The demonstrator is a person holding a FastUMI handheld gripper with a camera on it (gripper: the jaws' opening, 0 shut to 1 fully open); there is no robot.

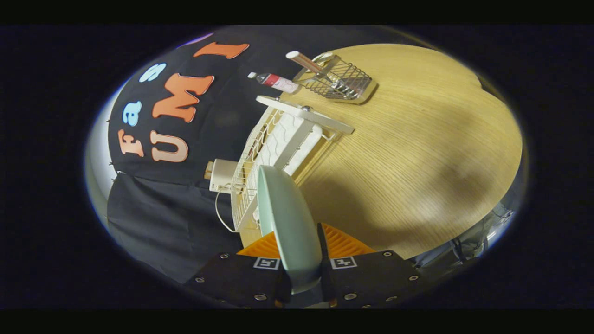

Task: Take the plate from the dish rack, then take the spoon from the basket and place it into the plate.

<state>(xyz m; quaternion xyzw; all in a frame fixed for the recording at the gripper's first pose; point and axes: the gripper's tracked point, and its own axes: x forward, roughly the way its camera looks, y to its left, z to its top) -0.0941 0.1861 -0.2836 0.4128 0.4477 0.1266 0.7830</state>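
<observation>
A pale green plate [287,222] stands edge-on between my two fingers, and my gripper [299,248] is shut on its rim. The plate is lifted clear of the white wire dish rack [274,144], which lies just beyond it on the round wooden table [417,153]. Farther off, past the rack, a small wire basket [341,81] sits on the table. A spoon with a wooden handle [308,62] leans out of it toward the booth wall. The whole view is rolled to one side.
A small tube with a red label [278,82] lies by the table's edge between the basket and the rack. A white box with a cable [222,175] sits beside the rack. Bare tabletop spreads to the right of the rack.
</observation>
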